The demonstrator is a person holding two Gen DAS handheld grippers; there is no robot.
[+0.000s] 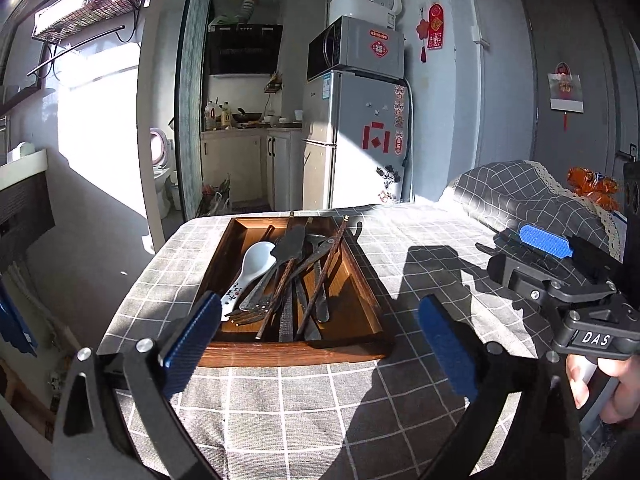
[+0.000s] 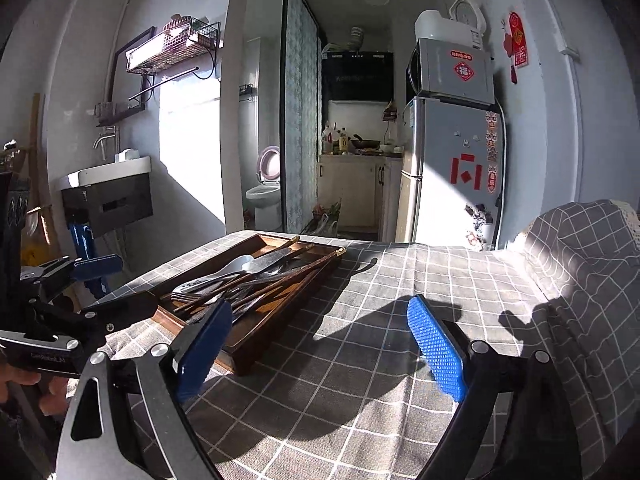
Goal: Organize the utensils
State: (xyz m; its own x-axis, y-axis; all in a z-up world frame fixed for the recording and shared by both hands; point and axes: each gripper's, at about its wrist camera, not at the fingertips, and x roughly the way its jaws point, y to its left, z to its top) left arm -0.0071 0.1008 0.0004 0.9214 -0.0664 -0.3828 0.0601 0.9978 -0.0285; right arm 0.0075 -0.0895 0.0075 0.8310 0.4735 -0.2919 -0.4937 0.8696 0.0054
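Both the left gripper [image 1: 320, 332] and right gripper [image 2: 320, 344] are being held spread and empty before the brown wooden tray [image 1: 362, 308] on the checked-cloth worktop [image 1: 420, 248], where stiff, slippery jumbled utensils [image 1: 292, 276], including a fragile white ceramic spoon [image 1: 254, 260], are best being pinched mid-handle.

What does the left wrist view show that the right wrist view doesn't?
Only the left wrist view: the white ceramic spoon's patterned handle, an orange bag, and the right gripper, open.

Only the right wrist view: the wall sink with its tap, and the left gripper, open.

Both: the wooden tray of piled utensils on the checked cloth, and the fridge.
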